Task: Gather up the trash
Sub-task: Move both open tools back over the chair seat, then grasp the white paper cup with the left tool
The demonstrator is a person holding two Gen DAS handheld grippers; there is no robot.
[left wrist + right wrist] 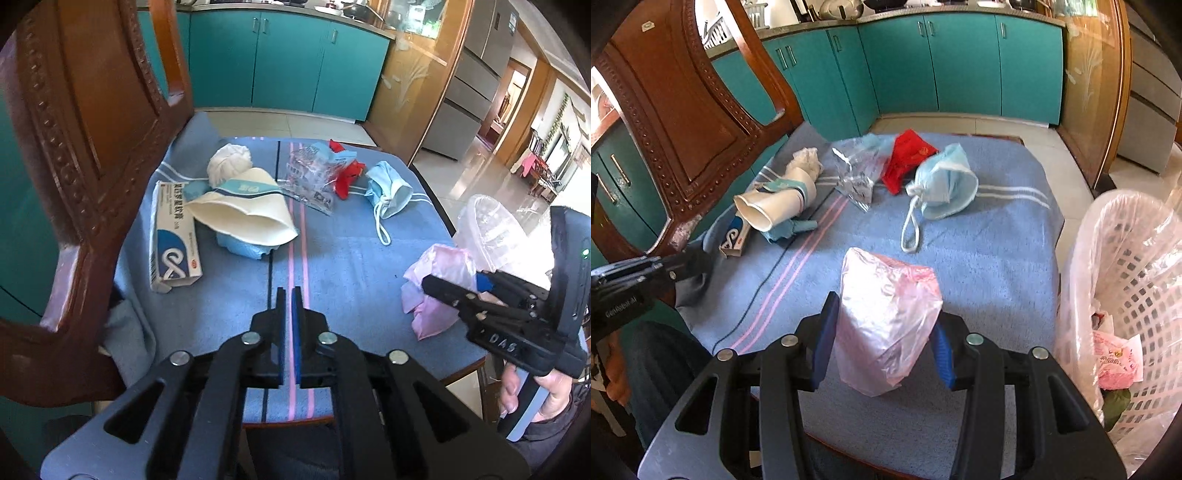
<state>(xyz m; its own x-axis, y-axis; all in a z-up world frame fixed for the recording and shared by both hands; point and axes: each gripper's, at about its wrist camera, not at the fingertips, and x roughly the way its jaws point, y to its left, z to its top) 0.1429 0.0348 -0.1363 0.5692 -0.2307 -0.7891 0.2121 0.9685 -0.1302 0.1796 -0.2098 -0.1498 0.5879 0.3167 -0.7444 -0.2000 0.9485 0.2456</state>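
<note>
A chair seat draped in a blue towel with pink and white stripes carried a scatter of trash. The right gripper pinched a crumpled pink plastic bag between its blue pads, held above the near edge of the seat toward its right corner. The left gripper hovered over the near edge at the middle, its pads pressed almost together with nothing between them; only the pink stripes of the towel showed through the thin gap.

Along the left edge of the seat lay a white and blue medicine box. Just beside it a flattened white paper cup with a teal band rested on top of a piece of light blue material, and a ball of white tissue sat behind the cup toward the far left corner. Toward the far edge at the middle lay a clear printed plastic wrapper, touching a red wrapper. Beside the red wrapper, toward the far right, lay a crumpled light blue face mask with its white ear loop trailing toward the near edge.

The carved wooden chair back rose along the left edge, close against the medicine box and the cup. Off the right edge stood a white lattice waste basket lined with clear plastic, with pink wrapping already inside. Teal cabinets lined the wall beyond. A hand gripped the right gripper's handle.
</note>
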